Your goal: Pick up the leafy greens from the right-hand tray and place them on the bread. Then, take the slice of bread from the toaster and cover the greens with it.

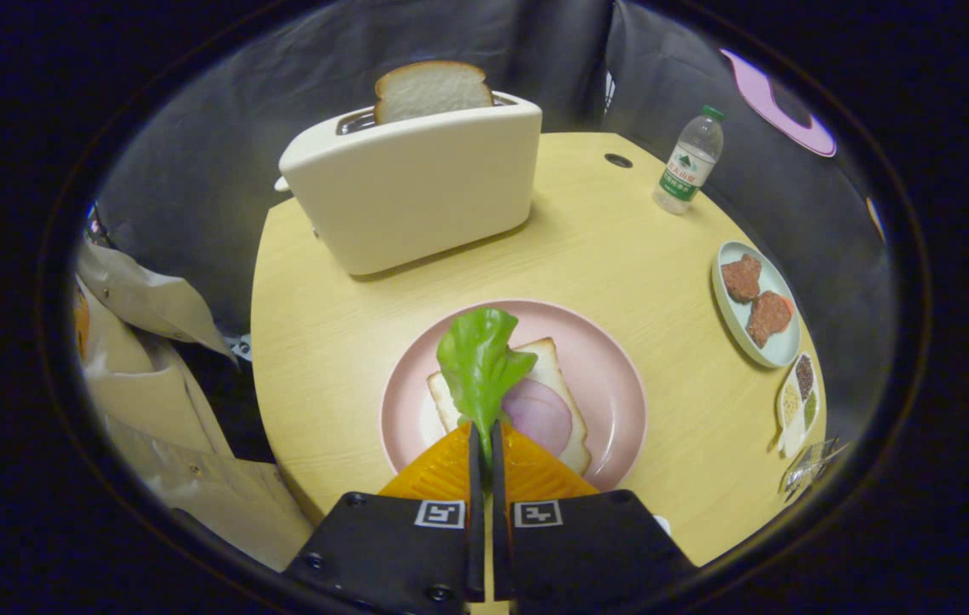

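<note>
My gripper [484, 434] is shut on a green lettuce leaf [479, 363], which sticks out ahead of the orange fingers [443, 468]. The leaf hangs over a slice of bread [551, 366] topped with a round of pink ham [539, 414], lying on a pink plate [612, 376]. Beyond the plate stands a cream toaster [416, 192] with a second slice of bread [431, 89] poking up from its slot.
A water bottle [689, 162] stands at the table's far right. A pale blue tray [779, 348] with two brown meat pieces sits right of the plate, and a small divided dish of seasonings [798, 401] lies nearer. A person's beige sleeve [151, 376] is at the left of the round wooden table [322, 325].
</note>
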`<action>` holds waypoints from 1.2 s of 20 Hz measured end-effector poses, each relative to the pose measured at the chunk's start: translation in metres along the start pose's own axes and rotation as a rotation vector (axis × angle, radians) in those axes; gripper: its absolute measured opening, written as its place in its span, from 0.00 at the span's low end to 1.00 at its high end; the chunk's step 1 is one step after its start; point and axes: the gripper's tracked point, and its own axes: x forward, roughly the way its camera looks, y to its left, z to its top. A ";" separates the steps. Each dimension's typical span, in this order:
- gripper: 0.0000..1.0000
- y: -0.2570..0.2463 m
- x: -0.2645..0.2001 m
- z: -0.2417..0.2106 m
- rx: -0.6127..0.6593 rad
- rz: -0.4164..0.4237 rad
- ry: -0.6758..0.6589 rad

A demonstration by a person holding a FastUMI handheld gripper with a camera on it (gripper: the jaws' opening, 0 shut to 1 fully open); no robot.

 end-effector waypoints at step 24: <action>1.00 0.015 -0.050 0.113 0.137 -0.028 -0.239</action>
